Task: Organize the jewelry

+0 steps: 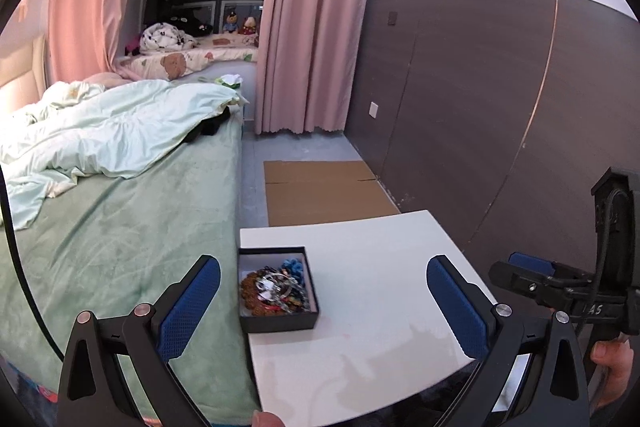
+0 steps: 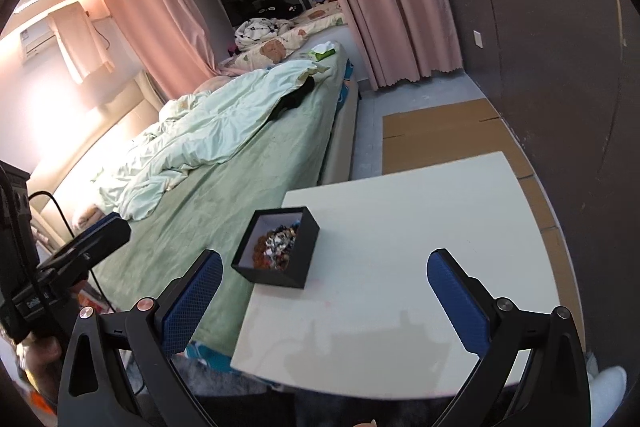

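Black card forms the open square jewelry box, which sits upright at the tabletop's left edge beside the bed, mouth facing up. With equal sides it has no long axis. Inside lies a tangled heap of jewelry. Both tools hover short of the near edge, the left tool and right tool each spread wide, blue pads empty, touching nothing.

black jewelry box on a white table. mint green bedsheet, pink curtains. blue cross-hatched gripper pads.
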Action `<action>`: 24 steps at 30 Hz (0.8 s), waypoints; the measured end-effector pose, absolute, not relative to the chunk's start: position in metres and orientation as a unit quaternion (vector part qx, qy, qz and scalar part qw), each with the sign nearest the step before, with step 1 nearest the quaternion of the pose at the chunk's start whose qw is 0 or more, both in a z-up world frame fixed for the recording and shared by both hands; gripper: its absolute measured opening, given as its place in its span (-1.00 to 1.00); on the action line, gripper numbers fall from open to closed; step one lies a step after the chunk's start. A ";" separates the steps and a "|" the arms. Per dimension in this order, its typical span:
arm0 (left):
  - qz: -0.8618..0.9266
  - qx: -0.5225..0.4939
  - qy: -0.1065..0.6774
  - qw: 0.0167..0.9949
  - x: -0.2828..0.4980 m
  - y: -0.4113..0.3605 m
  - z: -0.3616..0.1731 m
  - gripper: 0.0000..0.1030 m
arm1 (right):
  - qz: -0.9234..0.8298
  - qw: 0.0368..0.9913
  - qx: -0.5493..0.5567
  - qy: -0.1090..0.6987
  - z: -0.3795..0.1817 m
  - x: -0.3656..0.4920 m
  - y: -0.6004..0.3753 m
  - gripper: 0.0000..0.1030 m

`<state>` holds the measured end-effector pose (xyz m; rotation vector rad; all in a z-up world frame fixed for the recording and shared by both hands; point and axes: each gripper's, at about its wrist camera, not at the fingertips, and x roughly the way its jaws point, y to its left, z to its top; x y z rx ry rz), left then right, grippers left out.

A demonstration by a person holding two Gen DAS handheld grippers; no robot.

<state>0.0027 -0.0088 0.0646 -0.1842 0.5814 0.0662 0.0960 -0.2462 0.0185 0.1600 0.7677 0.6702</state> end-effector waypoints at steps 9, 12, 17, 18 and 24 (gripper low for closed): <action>0.044 -0.116 0.305 0.944 -0.009 -0.015 0.057 1.00 | 0.274 0.889 0.064 0.361 0.033 0.065 -0.280 1.00; 0.039 -0.116 0.314 0.942 -0.010 -0.018 0.052 1.00 | 0.274 0.893 0.052 0.353 0.042 0.056 -0.285 1.00; 0.036 -0.112 0.314 0.942 -0.011 -0.023 0.053 1.00 | 0.273 0.895 0.043 0.351 0.046 0.052 -0.286 1.00; 0.034 -0.113 0.312 0.943 -0.012 -0.023 0.054 1.00 | 0.273 0.895 0.041 0.351 0.047 0.052 -0.286 1.00; 0.036 -0.103 0.311 0.944 -0.016 -0.026 0.057 1.00 | 0.273 0.893 0.045 0.356 0.048 0.053 -0.284 1.00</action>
